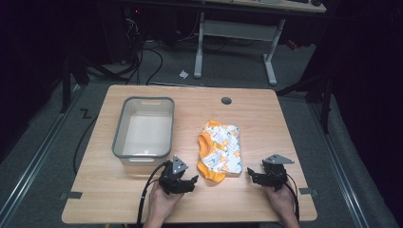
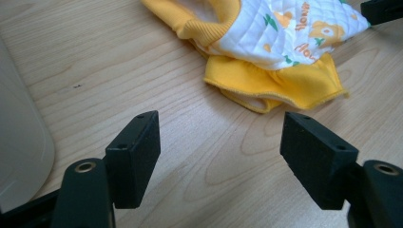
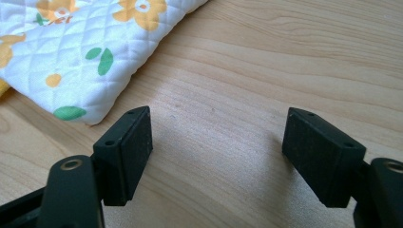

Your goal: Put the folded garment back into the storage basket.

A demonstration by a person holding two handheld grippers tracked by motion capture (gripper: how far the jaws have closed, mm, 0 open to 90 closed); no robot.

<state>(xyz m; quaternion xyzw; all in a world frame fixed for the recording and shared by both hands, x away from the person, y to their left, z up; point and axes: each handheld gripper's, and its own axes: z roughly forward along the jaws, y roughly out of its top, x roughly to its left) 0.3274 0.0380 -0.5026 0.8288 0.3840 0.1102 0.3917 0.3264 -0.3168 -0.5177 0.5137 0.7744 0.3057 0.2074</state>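
Folded baby garment (image 1: 220, 150) lying toward the worktop's (image 1: 266, 114) near edge, beside the grey tub (image 1: 120, 132). Left gripper (image 1: 186, 183) and right gripper (image 1: 253, 175) flanking it, jaws open, empty. Best closing low on both near corners together, pinching every layer.

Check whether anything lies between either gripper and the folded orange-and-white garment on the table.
Nothing visible does. The left gripper and right gripper sit on either side of the garment, both with jaws open and empty. Bare table lies between each gripper and the cloth. The grey tub stands off to the left, clear of both.
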